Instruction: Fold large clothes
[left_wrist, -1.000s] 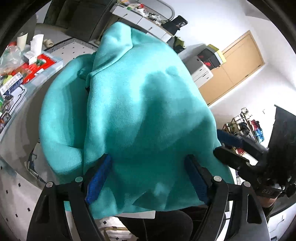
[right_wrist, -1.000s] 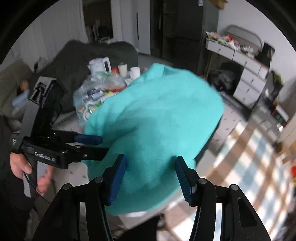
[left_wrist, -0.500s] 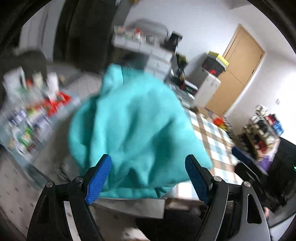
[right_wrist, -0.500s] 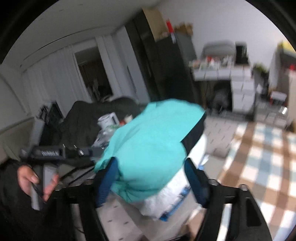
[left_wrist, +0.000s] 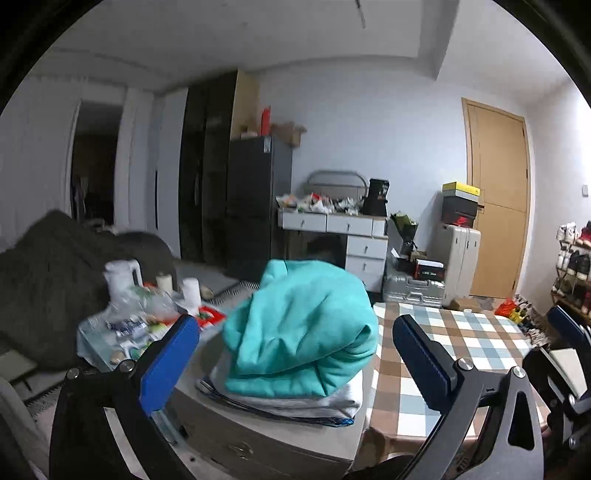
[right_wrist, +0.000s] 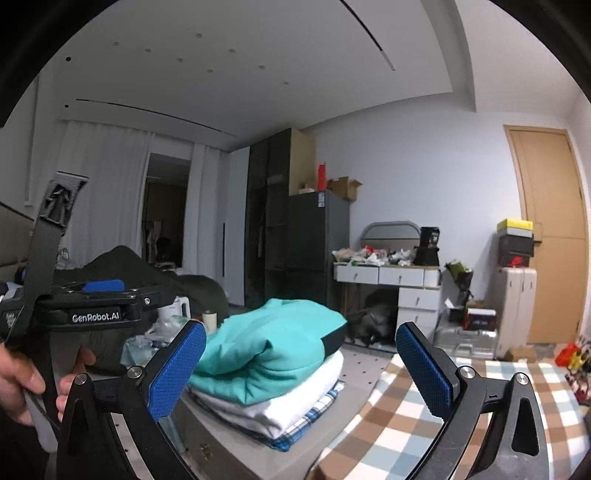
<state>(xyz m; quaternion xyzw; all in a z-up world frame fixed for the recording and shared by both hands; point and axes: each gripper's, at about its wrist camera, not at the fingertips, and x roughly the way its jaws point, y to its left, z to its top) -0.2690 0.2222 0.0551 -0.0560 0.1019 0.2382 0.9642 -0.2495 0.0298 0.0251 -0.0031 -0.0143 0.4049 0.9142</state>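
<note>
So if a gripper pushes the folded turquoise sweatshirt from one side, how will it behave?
The folded turquoise sweatshirt looks soft and thick, so it would probably bunch up rather than slide stiffly. It lies on the stack of folded white clothes, so it may slip off. Its loose folds could open.

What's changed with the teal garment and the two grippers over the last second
Both grippers let go of the teal garment: the left gripper and right gripper drew back from it, jaws opening with nothing between them. The garment now lies folded on the clothes stack. The stack and checked tablecloth stayed put.
</note>
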